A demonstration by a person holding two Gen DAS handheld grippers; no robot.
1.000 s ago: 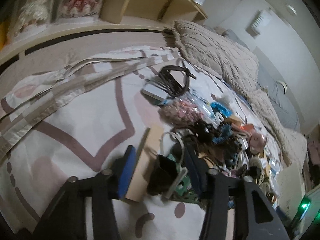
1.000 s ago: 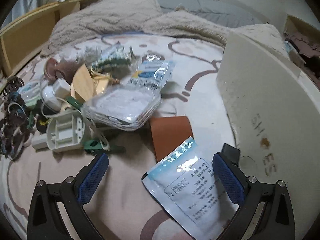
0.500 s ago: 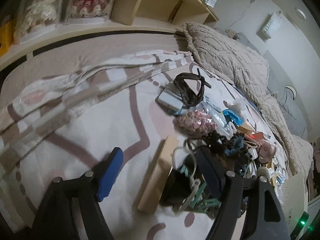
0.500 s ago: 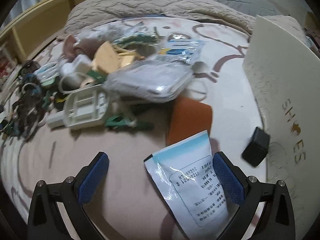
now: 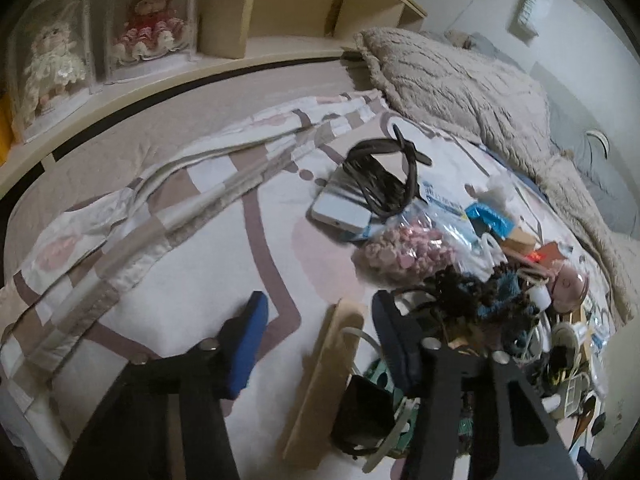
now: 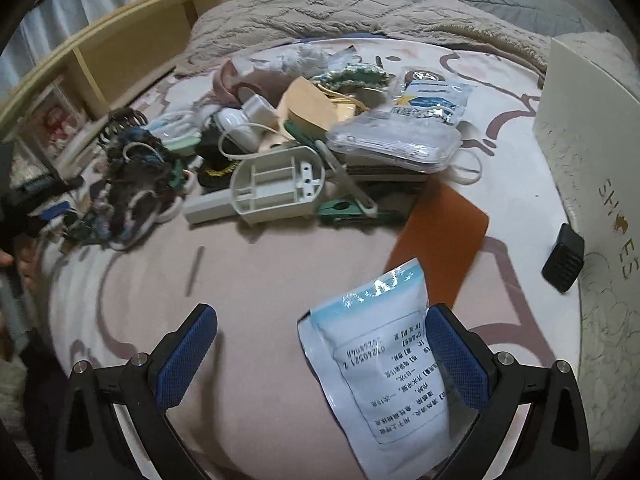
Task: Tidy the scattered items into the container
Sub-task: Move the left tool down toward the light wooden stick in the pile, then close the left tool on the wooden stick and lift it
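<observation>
Scattered items lie heaped on the patterned bed cover. My left gripper (image 5: 320, 344) straddles a tan flat board (image 5: 326, 376) standing on edge; its jaws are closing, and a gap still shows between the left pad (image 5: 248, 344) and the board. A small black pouch (image 5: 362, 412) and a dark tangle of hair ties (image 5: 480, 296) lie just right of it. My right gripper (image 6: 322, 360) hangs open above the cover, with a white-and-blue sachet (image 6: 384, 376) lying under its right finger. The white shoe box (image 6: 592, 168) stands at the right, a small black block (image 6: 564, 258) against its side.
Further items: a white plastic base (image 6: 276, 184), a clear packet (image 6: 396, 144), an orange-brown card (image 6: 440, 240), a phone (image 5: 340, 208) under black straps, a bag of pink pieces (image 5: 404, 250). A plush blanket (image 5: 460, 92) and shelves with boxed dolls (image 5: 152, 32) border the bed.
The left jaws widened off the board, then narrowed around it again. The right gripper swung left from the box; the black block, first just above its right finger, now lies against the box.
</observation>
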